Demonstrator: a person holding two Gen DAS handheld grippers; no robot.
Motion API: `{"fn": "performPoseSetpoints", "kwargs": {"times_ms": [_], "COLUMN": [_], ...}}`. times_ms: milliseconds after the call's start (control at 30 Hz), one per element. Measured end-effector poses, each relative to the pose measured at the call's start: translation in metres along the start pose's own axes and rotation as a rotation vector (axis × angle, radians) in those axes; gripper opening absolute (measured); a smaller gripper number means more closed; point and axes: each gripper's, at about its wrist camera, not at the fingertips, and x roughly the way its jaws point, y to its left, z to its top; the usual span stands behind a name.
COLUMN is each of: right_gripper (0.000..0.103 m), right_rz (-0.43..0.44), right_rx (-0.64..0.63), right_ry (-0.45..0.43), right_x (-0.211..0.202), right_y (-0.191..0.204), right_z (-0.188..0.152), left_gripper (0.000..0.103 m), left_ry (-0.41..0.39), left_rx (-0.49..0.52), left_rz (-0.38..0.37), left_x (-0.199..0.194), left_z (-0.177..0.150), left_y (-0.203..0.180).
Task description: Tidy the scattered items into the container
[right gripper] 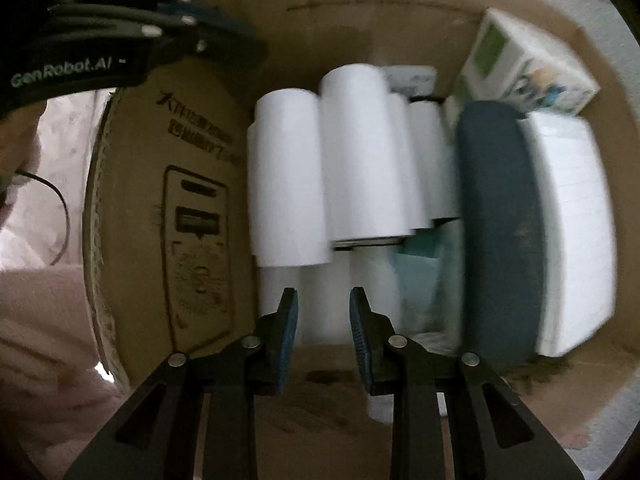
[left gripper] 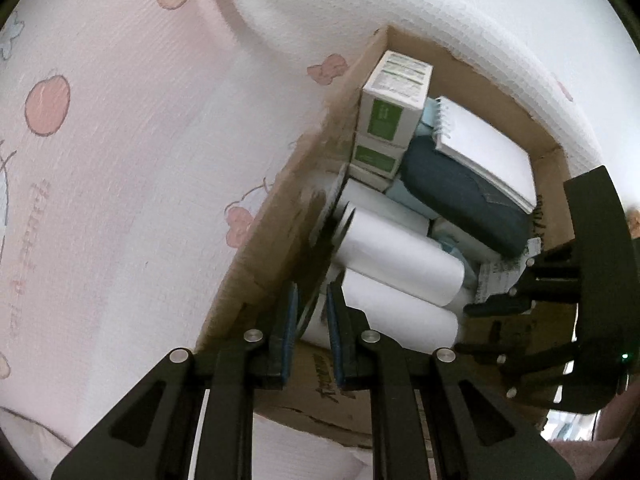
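- The cardboard box (left gripper: 256, 264) is seen resting on a cherry-print bedsheet (left gripper: 120, 160), and it is already well filled.
- White rolls (right gripper: 360, 160) are packed side by side along one wall; green-and-white cartons (left gripper: 396, 96) are stacked in a far corner.
- A dark blue pouch (right gripper: 496, 232) is wedged beside a spiral notepad (left gripper: 488, 152), with pale blue packets (right gripper: 420, 272) glimpsed beneath.
- No loose item is visible on the sheet in either view, so the tidying is judged nearly finished; what lies outside the frames cannot be told.
- The left claw (left gripper: 312, 336) is set narrowly over the box's near wall, with a thin pale edge seen in the gap; whether that edge is gripped cannot be told.
- The right claw (right gripper: 323, 336) is held moderately apart above the rolls, and nothing is held in it.
- A printed flap (right gripper: 184, 240) stands open at the side.
- Little free room is left inside; only gaps near the flap and the near wall appear usable.
- The two claws are close together over the box, so clearance between them is judged tight.
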Motion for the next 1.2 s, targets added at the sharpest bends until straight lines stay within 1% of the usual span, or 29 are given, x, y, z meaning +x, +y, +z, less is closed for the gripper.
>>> {"fn": "performPoseSetpoints", "kwargs": {"times_ms": [33,167,700,833,967,1100,1200], "right_gripper": [0.023,0.023,0.023,0.023,0.023,0.023,0.023], "right_rz": [0.019,0.025,0.015,0.016,0.021,0.021,0.005], "right_rx": [0.009,0.023,0.068,0.075,0.092,0.092,0.084], "right_ry": [-0.001,-0.007,-0.009,0.005,-0.013,-0.008,0.005], "right_x": [0.002,0.004,0.012,0.015,0.014,0.016,0.017], "right_y": [0.000,-0.002,-0.017,-0.022,-0.027,-0.030,-0.033], "right_z": [0.002,0.007,0.004,0.001,-0.001,-0.003,-0.008], "left_gripper": [0.016,0.016,0.017,0.018,0.019,0.020,0.021], "left_ry": [0.003,0.007,0.006,0.004,0.002,0.000,-0.003], "left_rx": [0.000,0.013,0.039,0.043,0.048,0.057,0.059], "left_rz": [0.001,0.013,0.040,0.043,0.052,0.058,0.059], "left_x": [0.001,-0.005,0.005,0.006,0.007,0.008,0.007], "left_z": [0.001,0.000,-0.002,-0.003,-0.004,-0.005,-0.007], "left_y": [0.000,-0.004,-0.008,-0.009,-0.010,-0.011,-0.011]}}
